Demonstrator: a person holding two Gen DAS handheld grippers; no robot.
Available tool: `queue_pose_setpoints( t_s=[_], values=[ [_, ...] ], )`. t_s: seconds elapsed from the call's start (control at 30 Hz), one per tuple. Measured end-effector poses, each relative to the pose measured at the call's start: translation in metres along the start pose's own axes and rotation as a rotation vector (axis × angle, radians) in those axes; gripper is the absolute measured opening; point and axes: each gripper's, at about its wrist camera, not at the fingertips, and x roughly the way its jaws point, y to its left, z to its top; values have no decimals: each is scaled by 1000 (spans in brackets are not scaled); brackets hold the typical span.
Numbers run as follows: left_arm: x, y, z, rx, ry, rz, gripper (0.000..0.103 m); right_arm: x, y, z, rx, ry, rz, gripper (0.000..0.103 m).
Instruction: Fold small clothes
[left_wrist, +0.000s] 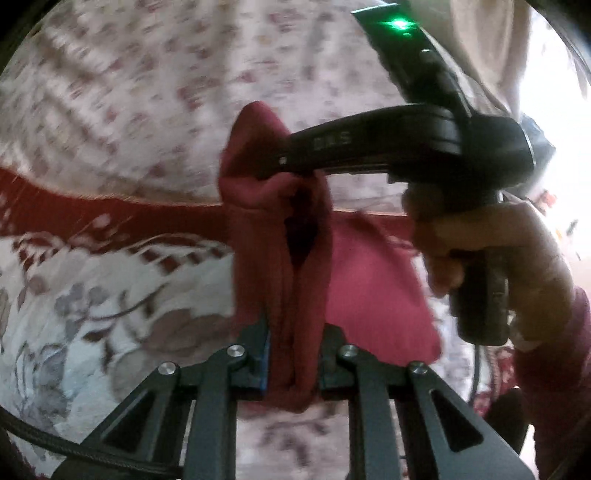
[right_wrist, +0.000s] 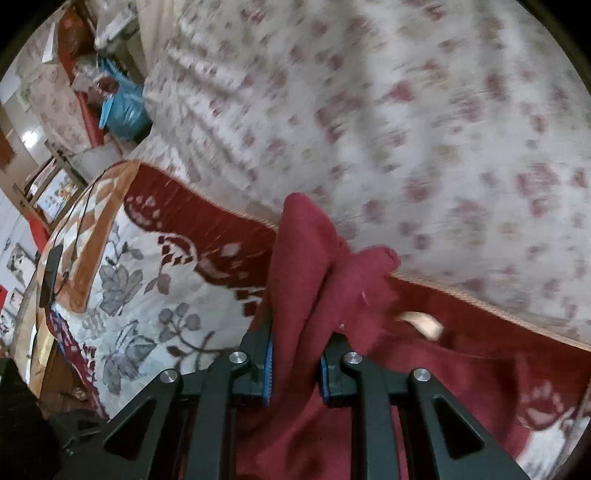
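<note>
nearest, left gripper (left_wrist: 295, 360) clenched on a bunched fold of the maroon garment (left_wrist: 280, 258); right gripper (right_wrist: 296, 365) likewise clamped on a thick roll of the same cloth. garment hanging between both, lifted off the blanket (right_wrist: 147, 295). best kept taut and level, both pinches held firm, edges matched before lowering. soft, fleecy knit, limp and heavy-draping, tan label (right_wrist: 423, 325) showing. beyond, plush floral blanket with red border; farthest, pale flowered sheet (right_wrist: 406, 110), blurred.

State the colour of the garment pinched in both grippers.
Dark red, plain, no print; the garment shows best in the right wrist view.
</note>
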Motion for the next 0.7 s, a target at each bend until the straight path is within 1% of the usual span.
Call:
queue_pose_setpoints(
  t_s=[0.07,0.17,0.3,0.4,0.47,0.53,0.6,0.63,0.67,0.7],
  values=[
    [9,-29,9,44,14,-29,16,-20,-20,-5,15,-17,-23,19],
    [29,-63,14,103,46,-42,16,-43,-57,-19,49,-23,-61,18],
    [69,-105,9,185,107,-38,16,-53,-108,-45,119,-12,-85,18],
    [102,-123,0,187,173,-48,16,-48,-144,-68,186,3,-95,18],
    [121,-130,-6,173,207,-69,16,-35,-167,-85,239,31,-117,18],
    [136,-137,-10,169,224,-76,17,-20,-187,-100,302,52,-127,18],
    [140,-142,-12,184,216,-72,21,-13,-198,-110,356,40,-106,18],
    [136,-141,-13,181,220,-92,31,-15,-202,-114,388,10,-83,19],
    [128,-137,-13,166,237,-136,42,-20,-205,-117,416,-4,-66,26],
    [118,-131,-14,146,257,-184,48,-26,-207,-120,446,-13,-52,30]
  ],
)
